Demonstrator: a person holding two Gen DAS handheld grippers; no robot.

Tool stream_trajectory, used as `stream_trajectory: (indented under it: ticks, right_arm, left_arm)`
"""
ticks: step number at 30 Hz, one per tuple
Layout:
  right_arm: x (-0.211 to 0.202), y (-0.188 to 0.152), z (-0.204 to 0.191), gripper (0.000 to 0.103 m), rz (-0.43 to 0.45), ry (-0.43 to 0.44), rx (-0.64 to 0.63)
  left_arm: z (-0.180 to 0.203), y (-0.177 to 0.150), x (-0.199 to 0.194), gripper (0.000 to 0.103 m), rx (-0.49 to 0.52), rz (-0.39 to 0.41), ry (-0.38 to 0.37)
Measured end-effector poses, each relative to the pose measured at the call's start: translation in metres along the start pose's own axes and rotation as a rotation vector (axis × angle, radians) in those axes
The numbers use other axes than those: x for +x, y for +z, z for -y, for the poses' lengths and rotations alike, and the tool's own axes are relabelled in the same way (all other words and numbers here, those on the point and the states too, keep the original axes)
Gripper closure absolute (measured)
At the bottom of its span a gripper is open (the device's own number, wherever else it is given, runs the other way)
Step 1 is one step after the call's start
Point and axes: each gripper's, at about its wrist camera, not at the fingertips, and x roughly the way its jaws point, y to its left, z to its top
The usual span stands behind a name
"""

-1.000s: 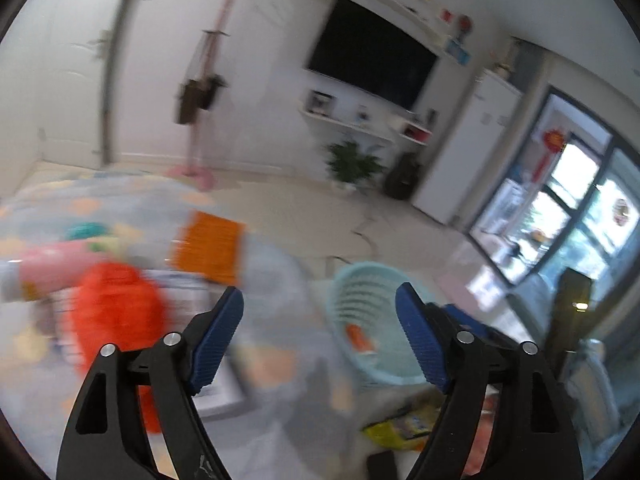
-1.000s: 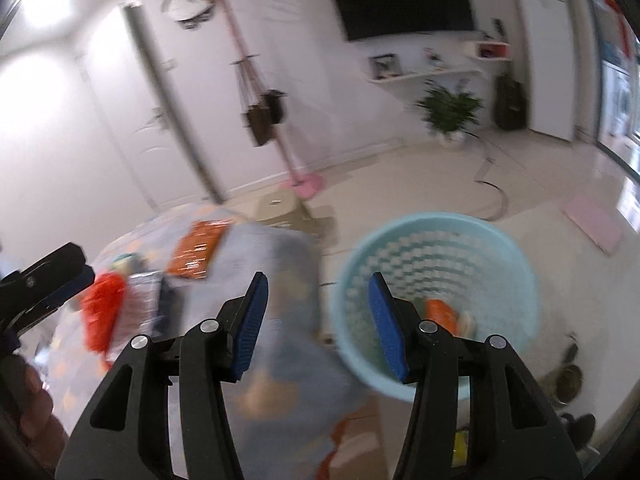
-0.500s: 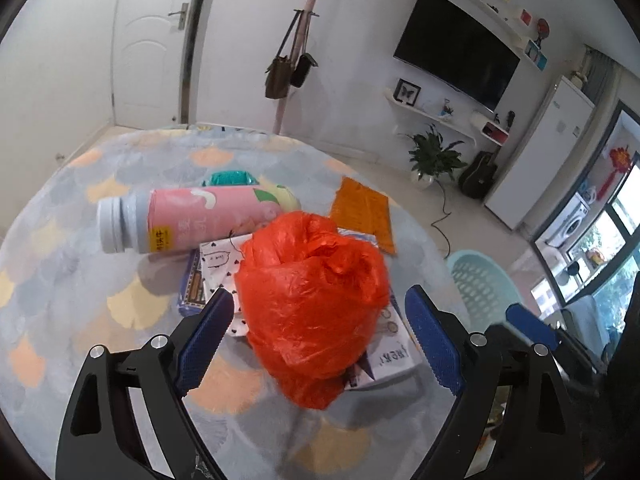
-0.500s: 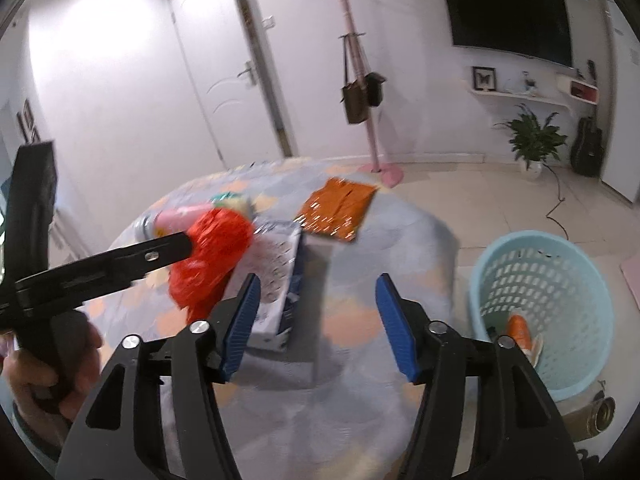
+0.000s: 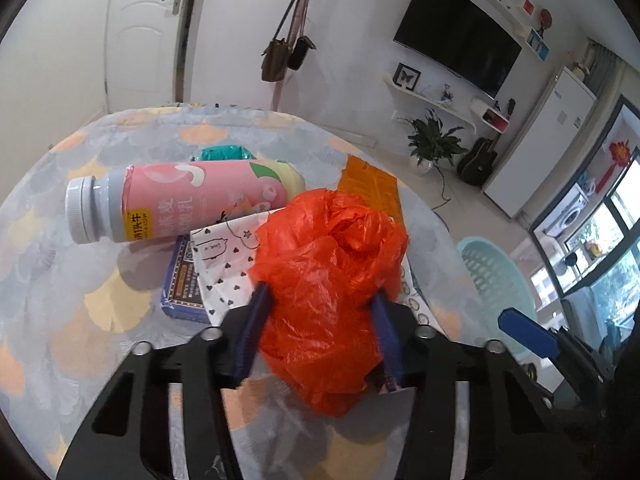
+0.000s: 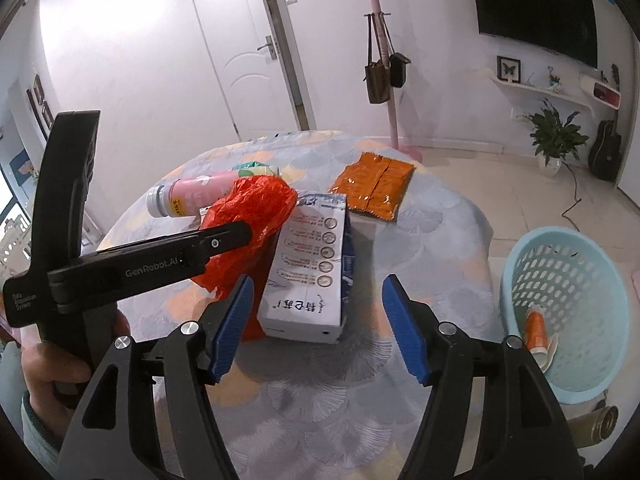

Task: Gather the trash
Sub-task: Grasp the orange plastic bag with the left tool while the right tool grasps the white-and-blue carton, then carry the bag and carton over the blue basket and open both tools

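While the left gripper [image 5: 320, 332] closes its jaws on the crumpled orange plastic bag [image 5: 332, 280], its blue pads [image 5: 256, 320] press into the bag's sides, so the bag is pinched between them; the bag sits on top of a white carton [image 6: 310, 268] near the middle of the round table [image 6: 420, 260], which is covered with a grey cloth patterned in pale orange and yellow; the carton lies flat over a dark blue packet [image 5: 182, 280]; just behind the bag a pink bottle [image 5: 180, 200] with a white cap lies on its side, and a teal object [image 5: 224, 153] shows behind it, too hidden to identify; an orange foil packet [image 6: 374, 186] lies flat towards the far right edge of the table, apart from the carton; the right gripper [image 6: 316, 324] hovers over the near side of the table with its jaws opening and nothing between them; a hand [image 6: 52, 376] grips the left gripper's handle at the lower left of the right wrist view; a light blue basket [image 6: 568, 308] stands on the floor to the right of the table, with an orange item [image 6: 536, 328] lying in its bottom.
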Motion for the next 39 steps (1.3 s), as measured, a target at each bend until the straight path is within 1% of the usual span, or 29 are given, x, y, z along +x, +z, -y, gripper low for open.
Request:
stream_trajectory:
  ticks: [1,3,6,12,15,17,23,25,26,27,28,32,36,39]
  right_arm:
    - [0.002,0.000,0.000,0.039,-0.005,0.000,0.007]
    - [0.008,0.000,0.002,0.039,-0.020,0.000,0.021]
    - [0.019,0.002,0.005,0.038,-0.053,0.009,0.043]
    - [0.042,0.008,0.002,0.034,-0.102,0.009,0.043]
    - [0.053,0.010,-0.003,0.032,-0.124,-0.016,0.038]
    - [0.058,0.010,-0.005,0.031,-0.135,-0.001,0.044]
    - [0.075,0.008,-0.016,0.030,-0.172,-0.035,0.025]
    - [0.078,0.009,-0.016,0.033,-0.181,-0.050,0.020]
    - [0.079,0.009,-0.016,0.041,-0.185,-0.057,0.020]
    - [0.080,0.009,-0.015,0.044,-0.188,-0.062,0.022]
    - [0.081,0.009,-0.013,0.044,-0.192,-0.056,0.032]
    - [0.070,0.009,-0.006,0.045,-0.167,-0.037,0.049]
    - [0.048,0.014,-0.002,0.045,-0.111,-0.030,0.060]
    - [0.021,0.022,0.006,0.045,-0.042,-0.051,0.068]
  left_arm:
    - [0.002,-0.002,-0.003,0.066,0.004,0.002,-0.002]
    - [0.000,-0.004,-0.008,0.070,0.004,0.009,-0.012]
    - [-0.006,-0.007,-0.020,0.073,-0.024,0.033,-0.055]
    - [-0.019,-0.012,-0.046,0.074,-0.061,0.075,-0.106]
    - [-0.026,-0.016,-0.058,0.074,-0.074,0.086,-0.114]
    - [-0.031,-0.019,-0.065,0.074,-0.081,0.095,-0.118]
    - [-0.043,-0.023,-0.075,0.074,-0.093,0.113,-0.111]
    - [-0.044,-0.023,-0.077,0.074,-0.097,0.119,-0.111]
    - [-0.043,-0.024,-0.078,0.074,-0.098,0.120,-0.113]
    - [-0.042,-0.024,-0.078,0.074,-0.097,0.122,-0.115]
    - [-0.041,-0.024,-0.079,0.074,-0.095,0.122,-0.116]
    - [-0.036,-0.026,-0.079,0.074,-0.082,0.125,-0.129]
    - [-0.027,-0.022,-0.078,0.074,-0.064,0.126,-0.153]
    - [-0.019,-0.018,-0.074,0.074,-0.049,0.111,-0.188]
